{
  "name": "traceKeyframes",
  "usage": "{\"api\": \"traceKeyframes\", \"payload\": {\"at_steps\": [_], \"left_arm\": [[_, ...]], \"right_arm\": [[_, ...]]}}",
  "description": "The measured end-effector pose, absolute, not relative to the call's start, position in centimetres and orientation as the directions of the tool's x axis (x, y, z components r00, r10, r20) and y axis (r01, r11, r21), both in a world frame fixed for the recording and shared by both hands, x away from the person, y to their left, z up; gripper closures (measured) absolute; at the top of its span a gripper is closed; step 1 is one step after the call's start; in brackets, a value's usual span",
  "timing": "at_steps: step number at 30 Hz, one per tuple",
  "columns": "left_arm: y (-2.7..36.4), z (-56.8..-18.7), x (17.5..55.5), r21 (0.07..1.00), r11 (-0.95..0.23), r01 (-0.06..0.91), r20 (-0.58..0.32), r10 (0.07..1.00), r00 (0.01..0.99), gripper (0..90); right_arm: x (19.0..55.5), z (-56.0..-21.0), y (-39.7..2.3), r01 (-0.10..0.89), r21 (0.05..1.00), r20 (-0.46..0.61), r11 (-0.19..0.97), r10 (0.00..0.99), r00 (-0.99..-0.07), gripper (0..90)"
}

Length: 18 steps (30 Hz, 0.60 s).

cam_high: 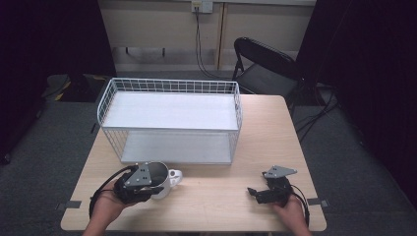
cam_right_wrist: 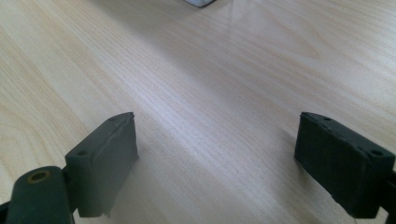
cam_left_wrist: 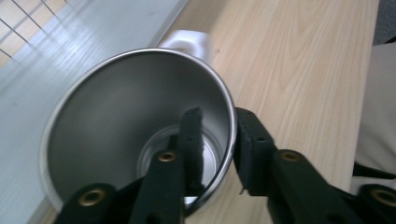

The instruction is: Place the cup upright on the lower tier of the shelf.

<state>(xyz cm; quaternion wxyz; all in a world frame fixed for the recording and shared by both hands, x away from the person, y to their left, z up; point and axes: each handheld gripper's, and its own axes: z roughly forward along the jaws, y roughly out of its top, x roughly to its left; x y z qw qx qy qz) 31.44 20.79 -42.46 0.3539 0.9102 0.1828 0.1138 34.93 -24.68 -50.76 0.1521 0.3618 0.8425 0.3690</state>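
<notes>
Near the front left corner of the table [cam_high: 231, 196], the left gripper [cam_high: 142, 183] is clamped on the rim of a steel mug [cam_high: 160, 177]. The left gripper view shows how: one jaw sits inside the mug [cam_left_wrist: 130, 126], the other outside, with the thin wall pinched between them on the side nearest the hand. The mug stands on the table just in front of the lower shelf of a white wire rack [cam_high: 169, 120], its white handle [cam_left_wrist: 189, 42] pointing away from the gripper toward the table's middle. Whether the base rests on the wood or is just clear of it cannot be told.

The right gripper [cam_high: 265, 192] lies low near the front right corner, well apart from the mug. In the right gripper view its jaws stand wide apart with nothing between them, bare wood below.

Judged risks from here:
- The hold is on one side of a smooth metal rim only. If the mug is lifted, its weight hangs off that pinch and it could swing or tilt about the jaws, or slide out.
- The rack's front wire edge is near. A tilted mug carried toward either shelf could catch the wire or the shelf lip and be knocked loose.
- The handle sticks out on the far side and would be the first part to snag.
- The right gripper is too far off to steady the mug if it slips.
</notes>
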Motion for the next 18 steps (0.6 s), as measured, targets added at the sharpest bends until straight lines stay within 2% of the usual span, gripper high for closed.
{"api": "traceKeyframes", "payload": {"at_steps": [2,6,18], "left_arm": [[20.95,-42.54,31.47,0.696,-0.669,0.262,0.065,0.422,0.904,81.5],[21.08,-42.57,31.52,0.702,-0.653,0.284,0.044,0.438,0.898,82.1],[21.16,-42.21,31.48,0.722,-0.632,0.281,0.065,0.468,0.882,82.2]], "right_arm": [[34.92,-50.76,-24.67,0.498,0.732,0.011,0.466,0.722,-0.692,12.2],[34.93,-50.76,-24.68,0.497,0.732,0.011,0.466,0.722,-0.692,12.1],[34.93,-50.76,-24.68,0.498,0.732,0.011,0.466,0.722,-0.692,12.2]]}}
